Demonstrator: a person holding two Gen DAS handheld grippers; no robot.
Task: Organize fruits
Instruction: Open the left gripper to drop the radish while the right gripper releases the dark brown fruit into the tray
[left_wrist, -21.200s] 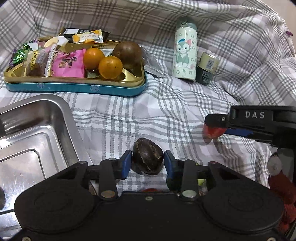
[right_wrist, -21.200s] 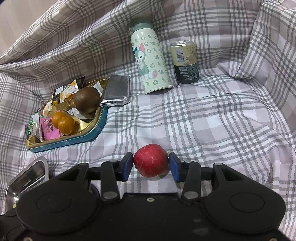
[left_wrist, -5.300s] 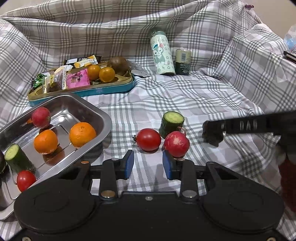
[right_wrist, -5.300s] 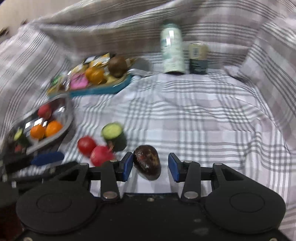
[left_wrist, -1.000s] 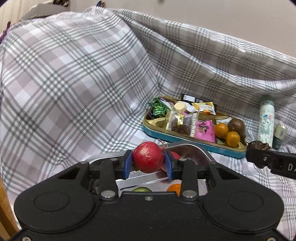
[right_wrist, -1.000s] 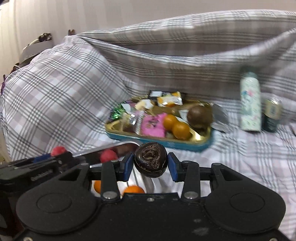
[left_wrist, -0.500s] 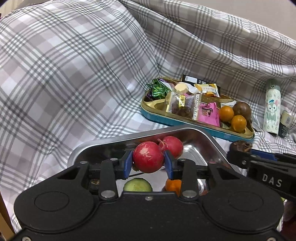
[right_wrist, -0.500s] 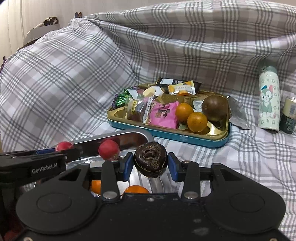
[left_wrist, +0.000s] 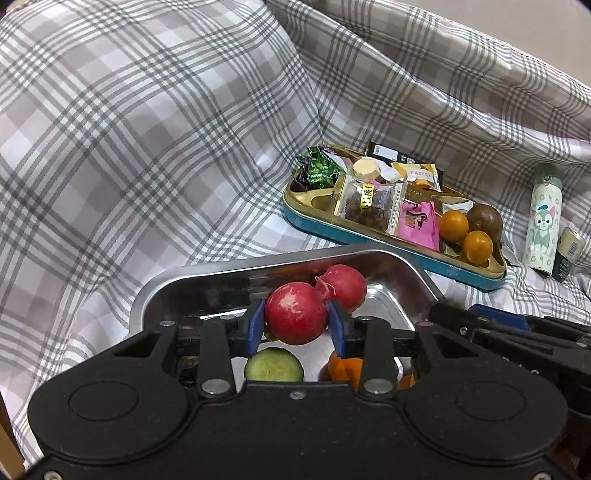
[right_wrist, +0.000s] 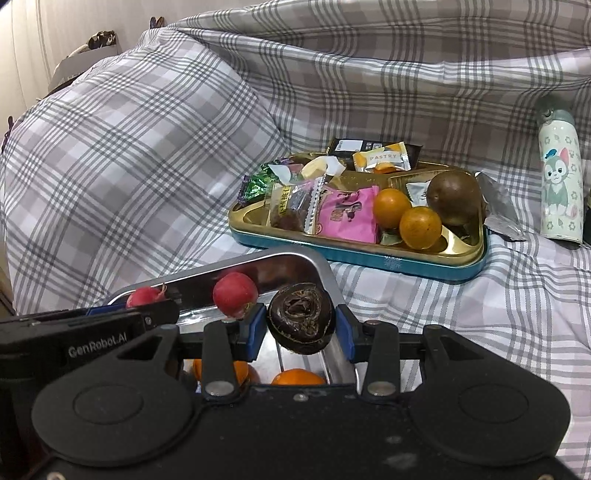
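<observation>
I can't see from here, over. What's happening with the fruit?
Left gripper clamps red radish over steel tray. Right gripper's jaws just opening, dark fruit between them. Nothing blocking.

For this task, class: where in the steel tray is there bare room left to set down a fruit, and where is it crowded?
Bare metal shows at the steel tray's far right corner, right of the loose radish, and between the cucumber piece and orange. The near end looks crowded, though the grippers hide much of it.
</observation>
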